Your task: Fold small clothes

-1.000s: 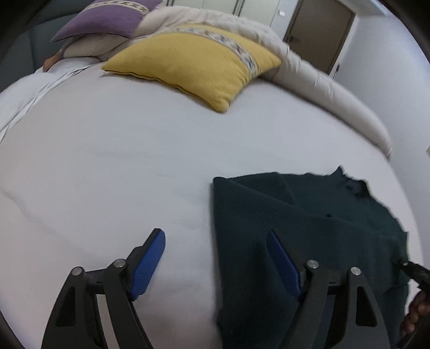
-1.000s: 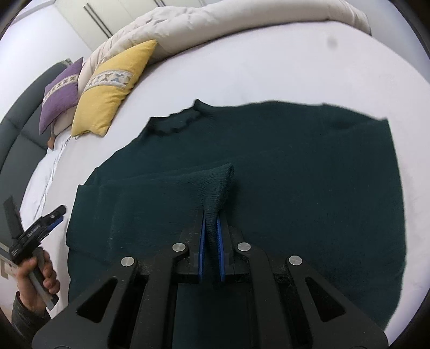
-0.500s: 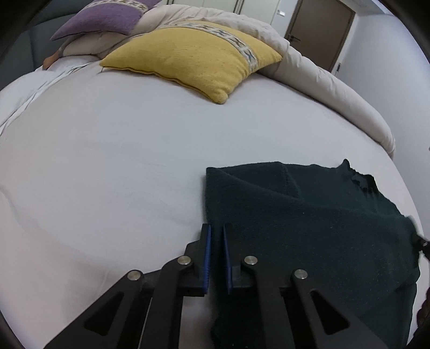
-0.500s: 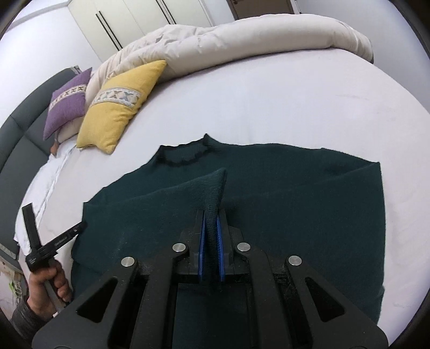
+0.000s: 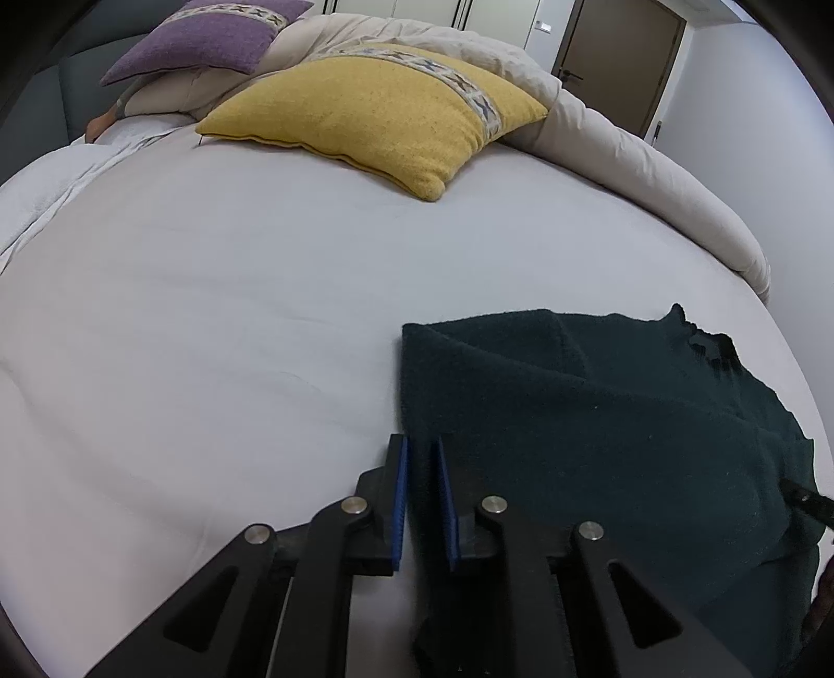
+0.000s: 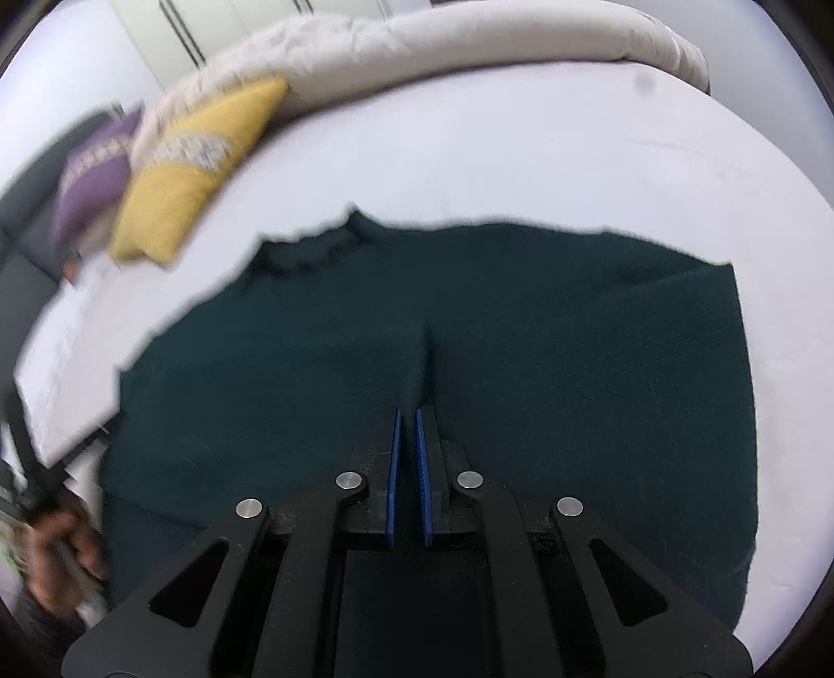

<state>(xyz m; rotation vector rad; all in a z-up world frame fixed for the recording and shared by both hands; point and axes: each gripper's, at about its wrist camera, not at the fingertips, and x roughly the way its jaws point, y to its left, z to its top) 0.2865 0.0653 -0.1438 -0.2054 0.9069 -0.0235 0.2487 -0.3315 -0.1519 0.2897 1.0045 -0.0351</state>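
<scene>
A dark green knit sweater lies on the white bed, its left sleeve folded in over the body. In the left wrist view my left gripper is shut on the sweater's left folded edge. In the right wrist view the sweater fills the middle, collar at the far left. My right gripper is shut on a raised ridge of the sweater's fabric. The view is motion-blurred.
A yellow pillow and a purple pillow lie at the bed's head, with a rolled beige duvet along the far side. White sheet spreads left of the sweater. The person's left hand shows at lower left.
My left gripper has closed from wide open onto the sweater's left edge. My right gripper kept its grip and moved over the sweater, lowering the lifted fabric.
</scene>
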